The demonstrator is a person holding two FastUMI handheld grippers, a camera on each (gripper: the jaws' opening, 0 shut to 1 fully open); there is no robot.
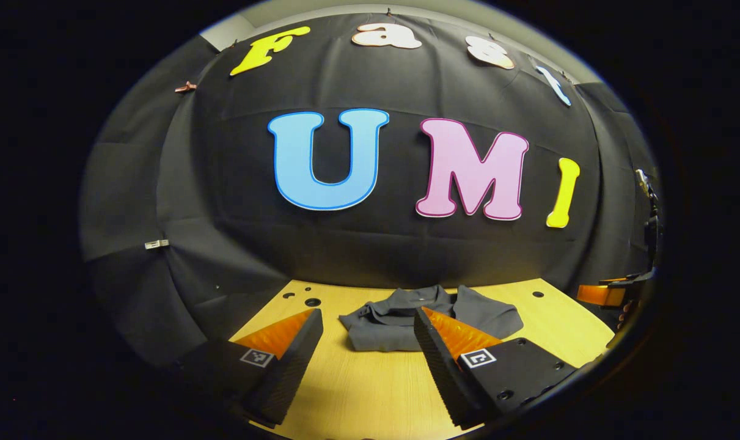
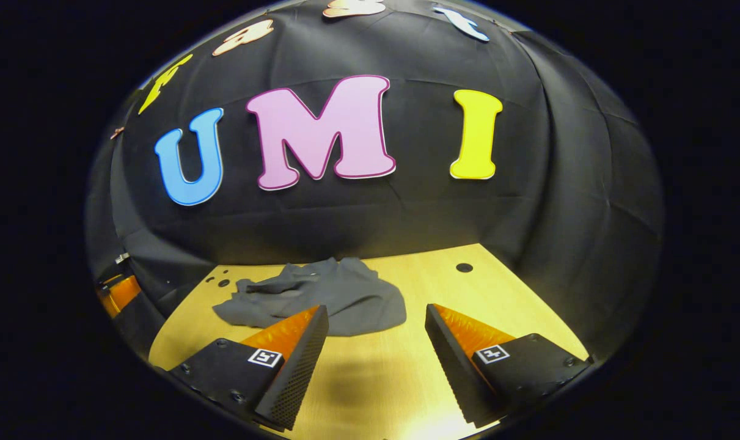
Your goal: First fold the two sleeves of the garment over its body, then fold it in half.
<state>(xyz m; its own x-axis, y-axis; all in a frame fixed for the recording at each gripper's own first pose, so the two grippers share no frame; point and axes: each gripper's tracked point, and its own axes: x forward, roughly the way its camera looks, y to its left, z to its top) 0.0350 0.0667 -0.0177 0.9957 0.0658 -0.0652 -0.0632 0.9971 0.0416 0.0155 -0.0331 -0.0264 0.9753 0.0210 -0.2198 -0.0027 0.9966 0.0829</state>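
Left gripper view: the left gripper [image 1: 368, 321] hangs above the wooden table [image 1: 370, 391] with its two orange-and-black fingers spread wide and nothing between them. Just past the fingertips lies the dark grey garment [image 1: 406, 321], bunched into a compact, folded-over heap near the table's far edge, close to the black cloth wall [image 1: 357, 250]. At the far right edge an orange part of the right gripper [image 1: 602, 294] juts in.

Right gripper view: the right gripper [image 2: 377, 315] is likewise held over the table [image 2: 486, 293], fingers wide apart and empty. The garment [image 2: 339, 296] sits ahead and to the left, its near edge just behind the left fingertip, rumpled with folds on top. Beyond it stands the wall [image 2: 370, 226]; an orange part of the left gripper [image 2: 120, 293] shows at the left edge.
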